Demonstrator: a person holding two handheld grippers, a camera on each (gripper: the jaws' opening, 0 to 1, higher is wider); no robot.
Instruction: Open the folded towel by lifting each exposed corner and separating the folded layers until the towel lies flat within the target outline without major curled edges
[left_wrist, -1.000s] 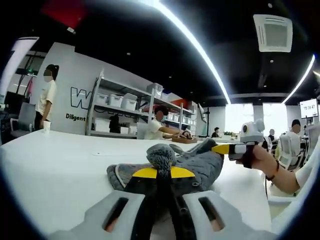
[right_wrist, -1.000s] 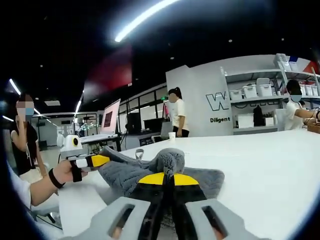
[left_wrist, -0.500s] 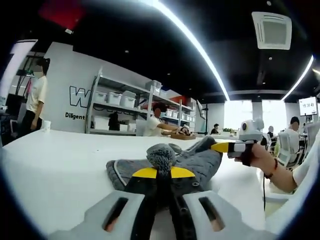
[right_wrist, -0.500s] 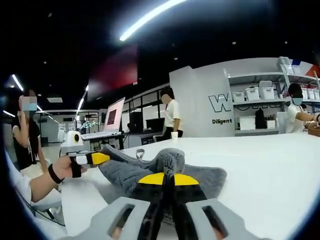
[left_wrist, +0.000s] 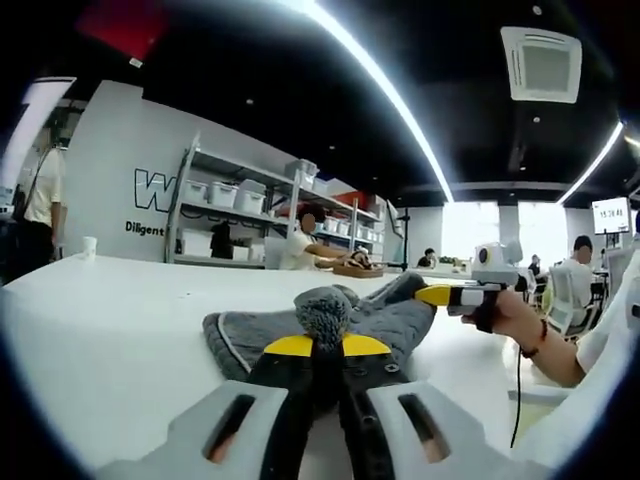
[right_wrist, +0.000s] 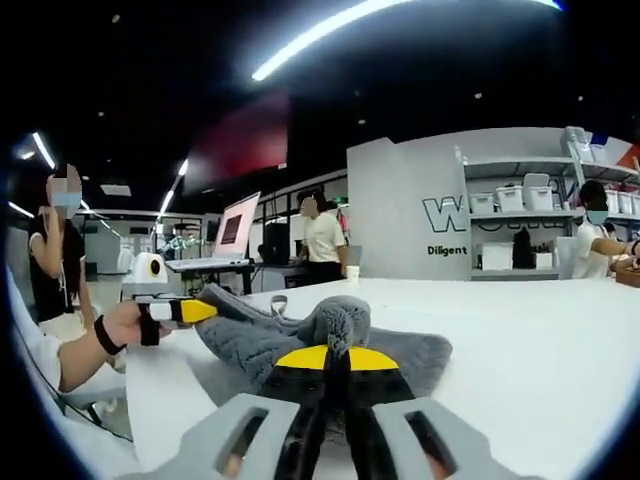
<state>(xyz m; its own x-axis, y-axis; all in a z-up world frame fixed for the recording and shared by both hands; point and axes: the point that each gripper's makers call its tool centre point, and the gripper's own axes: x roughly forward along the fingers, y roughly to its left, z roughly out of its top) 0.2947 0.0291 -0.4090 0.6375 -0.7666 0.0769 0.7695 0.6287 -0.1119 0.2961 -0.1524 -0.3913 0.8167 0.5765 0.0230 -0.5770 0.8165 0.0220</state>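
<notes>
Grey terry cloth is what both tongs are biting on. The towel lies bunched on a big white table, stretched between the two tools. In the left gripper view, the left gripper has its yellow-tipped jaws closed on a tuft of towel that pokes up right above them, and off to its right the right gripper, held in a hand, is clamped on the far corner. Same deal from the other side: the right gripper view has the right gripper pinching a puff of fabric right at its tips, with the left gripper out to its left.

Room-wise, it's an open office with a dark ceiling and long light strips. Beyond the table stands a grey wall and metal shelving loaded with white bins, with a person seated near it. Past the left gripper in the right gripper view, someone stands by a monitor.
</notes>
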